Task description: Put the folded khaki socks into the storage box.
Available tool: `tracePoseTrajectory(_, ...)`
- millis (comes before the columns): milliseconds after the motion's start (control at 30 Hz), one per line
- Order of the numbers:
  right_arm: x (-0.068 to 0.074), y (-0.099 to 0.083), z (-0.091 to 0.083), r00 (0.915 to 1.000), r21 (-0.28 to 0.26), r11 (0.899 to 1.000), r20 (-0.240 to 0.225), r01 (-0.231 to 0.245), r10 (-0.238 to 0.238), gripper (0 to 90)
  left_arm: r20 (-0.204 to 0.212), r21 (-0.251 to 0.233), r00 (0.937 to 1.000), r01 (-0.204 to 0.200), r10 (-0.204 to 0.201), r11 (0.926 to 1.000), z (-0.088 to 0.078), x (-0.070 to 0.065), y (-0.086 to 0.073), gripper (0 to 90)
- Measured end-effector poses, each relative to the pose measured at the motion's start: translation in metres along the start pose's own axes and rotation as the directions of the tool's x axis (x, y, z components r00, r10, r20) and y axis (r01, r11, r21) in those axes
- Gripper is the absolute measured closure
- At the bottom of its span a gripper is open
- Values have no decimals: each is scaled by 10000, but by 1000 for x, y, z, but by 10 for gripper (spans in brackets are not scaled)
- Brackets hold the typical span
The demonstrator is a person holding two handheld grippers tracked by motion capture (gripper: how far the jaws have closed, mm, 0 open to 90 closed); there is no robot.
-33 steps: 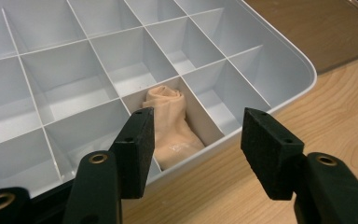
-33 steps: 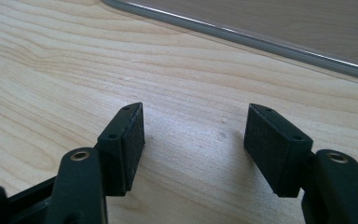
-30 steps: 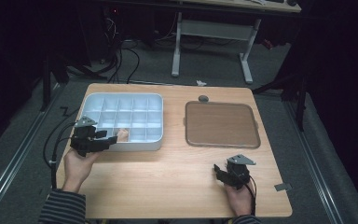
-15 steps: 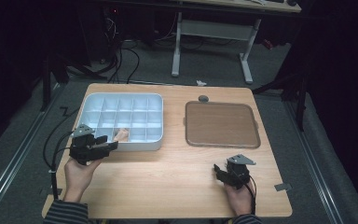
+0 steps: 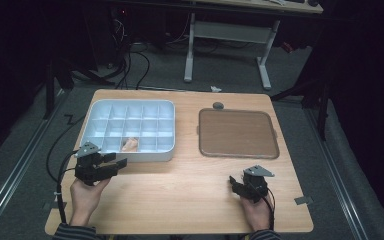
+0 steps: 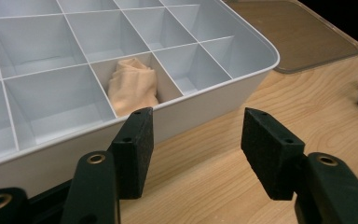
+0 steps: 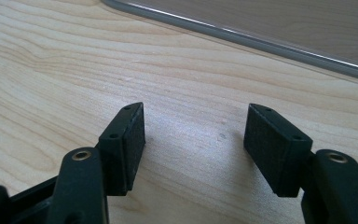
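Observation:
A white compartment tray [image 5: 96, 108] [image 6: 242, 79] stands at the table's left. A peach-coloured cloth lump [image 5: 129, 145] [image 6: 133, 85] lies in a front-row compartment of it. My left gripper [image 5: 111, 165] [image 6: 196, 149] sits just in front of the tray's near wall, open, nothing between its jaws. A brown flat lid or mat [image 5: 237, 133] [image 6: 298, 32] [image 7: 279, 18] lies at the right. My right gripper [image 5: 236, 183] [image 7: 195, 144] rests low over the bare wood in front of the brown lid, open and empty.
A small dark round object [image 5: 218, 105] lies behind the brown lid near the table's far edge. Cables trail from the left gripper over the table's left edge. A desk frame [image 5: 225, 35] stands on the floor beyond the table.
My left gripper has drawn back from the tray toward the near left. The cloth lump now lies in the compartment, free of the jaws. The right gripper has not moved.

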State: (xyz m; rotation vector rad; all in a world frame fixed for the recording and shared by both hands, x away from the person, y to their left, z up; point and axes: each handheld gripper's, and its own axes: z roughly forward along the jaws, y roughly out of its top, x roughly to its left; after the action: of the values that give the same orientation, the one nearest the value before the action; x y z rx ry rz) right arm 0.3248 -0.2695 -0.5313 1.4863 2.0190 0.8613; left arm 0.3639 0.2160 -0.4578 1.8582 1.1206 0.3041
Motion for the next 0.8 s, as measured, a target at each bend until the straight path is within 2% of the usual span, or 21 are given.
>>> tracePoseTrajectory(100,0,0,0,10000,-1,10000,-2,1,-1,386,-17,-8,10000,-46,46,10000,0,-2,-2,446)
tracePoseTrajectory(233,0,0,0,10000,-2,10000,13,-5,5,388,174,-119,9997,156,-154,9998,0,-2,-6,445)
tracePoseTrajectory(433,0,0,0,10000,-2,10000,10,-14,14,390,156,-28,9999,62,-61,10000,3,-3,-12,444)
tracePoseTrajectory(567,0,0,0,10000,-2,10000,13,-6,6,390,556,-32,9984,-138,139,9999,6,-7,-17,426)
tracePoseTrajectory(667,0,0,0,10000,0,10000,36,-23,23,390,737,36,9972,-82,79,10000,9,-7,-22,424)
tracePoseTrajectory(800,0,0,0,10000,-8,10000,39,6,-6,390,645,186,9979,-100,88,9998,12,-9,-24,422)
